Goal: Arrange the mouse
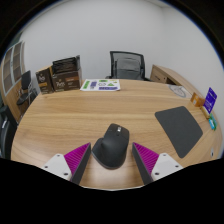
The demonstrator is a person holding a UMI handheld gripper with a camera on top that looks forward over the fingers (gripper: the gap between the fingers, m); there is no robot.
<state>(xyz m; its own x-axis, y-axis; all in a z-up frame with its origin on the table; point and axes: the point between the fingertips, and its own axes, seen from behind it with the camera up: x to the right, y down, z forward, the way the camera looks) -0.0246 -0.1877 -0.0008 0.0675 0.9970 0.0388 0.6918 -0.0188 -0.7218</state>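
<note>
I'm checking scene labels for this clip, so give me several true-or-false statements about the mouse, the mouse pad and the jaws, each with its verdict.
1. The black mouse stands between the jaws of the gripper. True.
2. The mouse sits on the dark mouse pad. False: it rests on the bare wooden table, apart from the pad.
3. The jaws are shut on the mouse. False: they are open, with gaps at both sides.
4. An office chair stands beyond the table. True.
</note>
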